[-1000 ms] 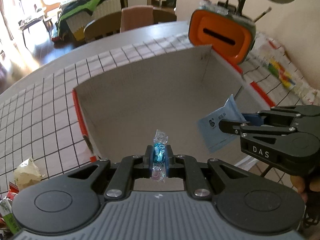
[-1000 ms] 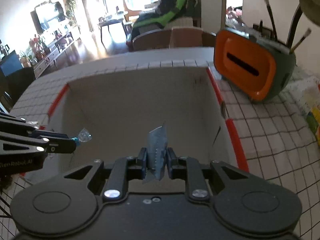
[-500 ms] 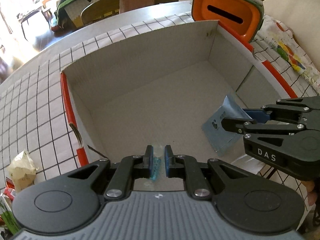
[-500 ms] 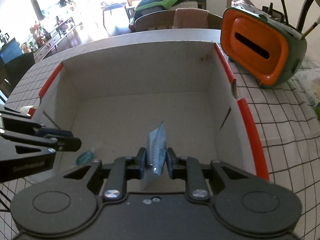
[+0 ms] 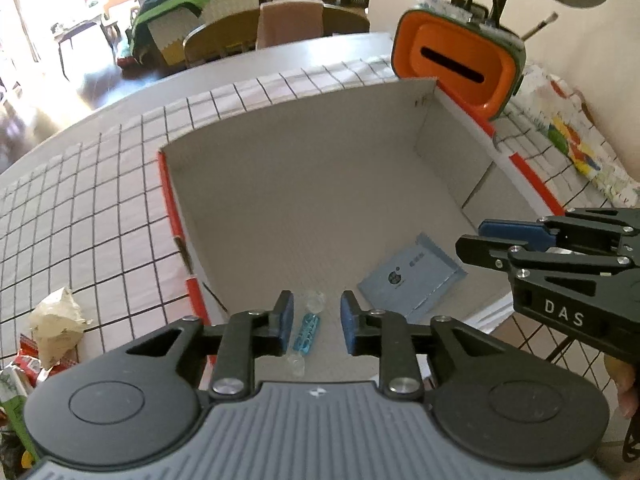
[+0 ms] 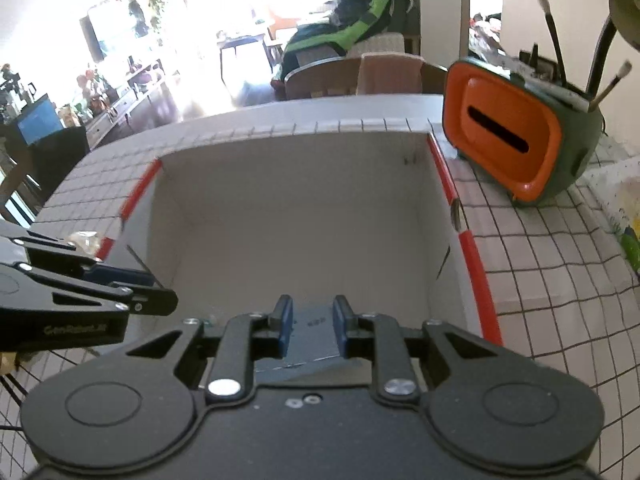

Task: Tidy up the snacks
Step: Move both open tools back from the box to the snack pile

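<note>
Both snacks have left the tongs since the earlier frames and now lie on the cardboard box floor. Under the left gripper, whose jaws are opening, the blue wrapped candy lies loose between the pads, untouched. Just right of it lies the pale blue sachet, flat, below the right gripper, whose blue pads stand narrowly apart, gripping nothing. Beyond the box's far right corner stands an orange-faced holder.
</note>
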The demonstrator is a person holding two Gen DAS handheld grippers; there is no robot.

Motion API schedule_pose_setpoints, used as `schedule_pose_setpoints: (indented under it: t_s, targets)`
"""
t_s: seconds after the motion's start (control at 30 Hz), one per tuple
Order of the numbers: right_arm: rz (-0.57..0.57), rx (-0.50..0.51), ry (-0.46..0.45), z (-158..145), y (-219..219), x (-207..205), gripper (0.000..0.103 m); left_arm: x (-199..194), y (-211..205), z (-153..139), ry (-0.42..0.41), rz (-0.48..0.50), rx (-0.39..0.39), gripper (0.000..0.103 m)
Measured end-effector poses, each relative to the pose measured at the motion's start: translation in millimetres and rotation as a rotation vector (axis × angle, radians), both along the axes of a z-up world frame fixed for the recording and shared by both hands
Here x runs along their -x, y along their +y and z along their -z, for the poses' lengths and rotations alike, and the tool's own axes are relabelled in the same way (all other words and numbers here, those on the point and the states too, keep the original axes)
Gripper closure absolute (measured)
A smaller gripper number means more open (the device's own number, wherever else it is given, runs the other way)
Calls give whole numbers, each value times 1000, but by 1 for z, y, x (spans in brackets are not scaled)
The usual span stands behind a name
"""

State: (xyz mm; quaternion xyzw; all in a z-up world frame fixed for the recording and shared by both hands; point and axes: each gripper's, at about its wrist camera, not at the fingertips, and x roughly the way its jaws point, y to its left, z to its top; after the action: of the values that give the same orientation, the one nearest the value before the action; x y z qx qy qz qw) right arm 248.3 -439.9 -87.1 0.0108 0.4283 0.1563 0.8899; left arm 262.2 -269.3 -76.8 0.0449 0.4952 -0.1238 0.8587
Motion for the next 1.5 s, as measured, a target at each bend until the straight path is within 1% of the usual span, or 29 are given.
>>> schedule_pose_setpoints:
  t_s: [0.07,0.37,0.73,0.8,0.87,0.93,1.03,1.2,1.23,1.37,1.47,1.5]
  targets:
    - [-14,-4,-19,-6,1,4,83,6,3,-6,-16,-6,7,76]
    - [-44,-25,-102,-36,23,32,82,38,31,-32,-96,-33,25,75]
    - [-78,-37,-144,-56,71,56,80,80,89,-58,-174,-83,69,72]
    - [-89,-39,-151,-59,83,60,80,88,102,-62,-189,-100,76,68]
    - [-100,-39,-153,-61,95,64,79,97,115,-66,-211,-110,84,54]
    - [-119,-59,-144,-62,105,67,79,106,127,-69,-235,-113,82,51]
    - [-145,-54,-145,-64,125,74,78,118,147,-72,-253,-122,80,50]
    - [-167,-52,-143,-64,156,82,77,139,186,-73,-274,-157,88,42]
    - [-167,-50,-142,-64,161,82,76,143,194,-72,-279,-164,84,40]
    - [-182,-44,-134,-61,184,90,74,163,227,-67,-293,-174,54,37]
    - [-183,-46,-119,-55,199,95,68,179,252,-63,-292,-202,36,32]
    - [-184,-45,-115,-52,205,96,60,184,262,-60,-290,-218,32,30]
